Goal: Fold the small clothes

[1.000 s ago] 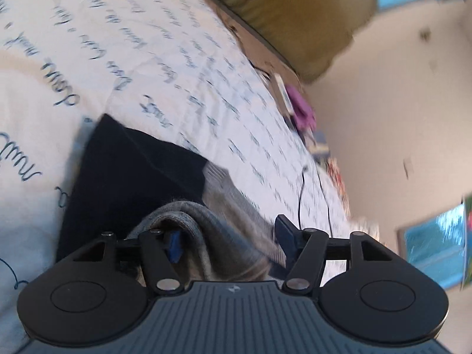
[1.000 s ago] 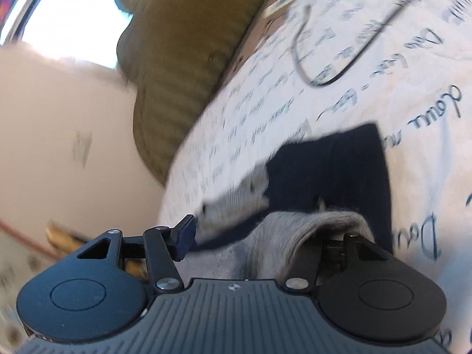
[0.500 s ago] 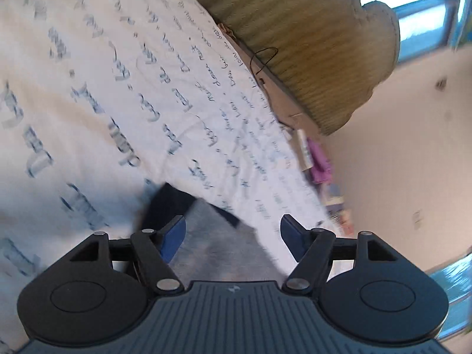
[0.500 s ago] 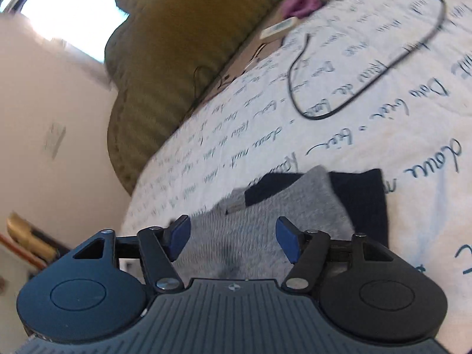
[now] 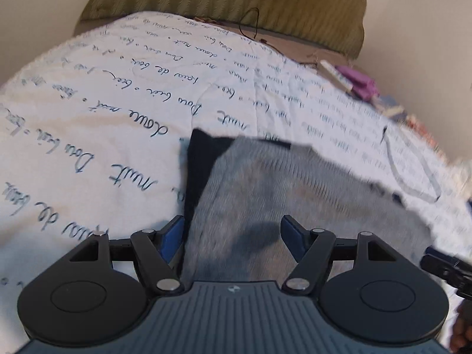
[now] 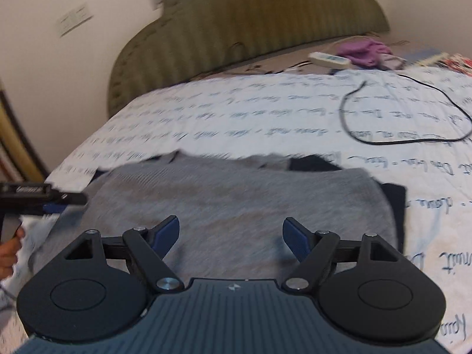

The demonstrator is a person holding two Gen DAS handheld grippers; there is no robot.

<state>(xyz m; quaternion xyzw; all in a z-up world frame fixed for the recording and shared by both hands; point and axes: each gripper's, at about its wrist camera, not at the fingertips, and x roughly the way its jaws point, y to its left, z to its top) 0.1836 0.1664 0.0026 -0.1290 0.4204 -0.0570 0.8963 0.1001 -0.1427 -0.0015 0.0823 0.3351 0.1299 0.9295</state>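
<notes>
Garment: the grey-and-navy garment [image 6: 236, 194] lay flat on the script-printed bedspread [image 6: 265, 118], grey half doubled over navy (a fold apparently made).
Left gripper [image 5: 233, 236]: jaws spread wide, nothing held, poised over the garment's left edge.
Right gripper [image 6: 231, 236]: likewise wide apart and empty, above the grey panel, probably freeing the cloth to settle.
Clutter: black cable [image 6: 383, 138] well apart.

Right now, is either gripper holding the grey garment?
No. Left gripper and right gripper are both open above the grey garment; nothing is held.
</notes>
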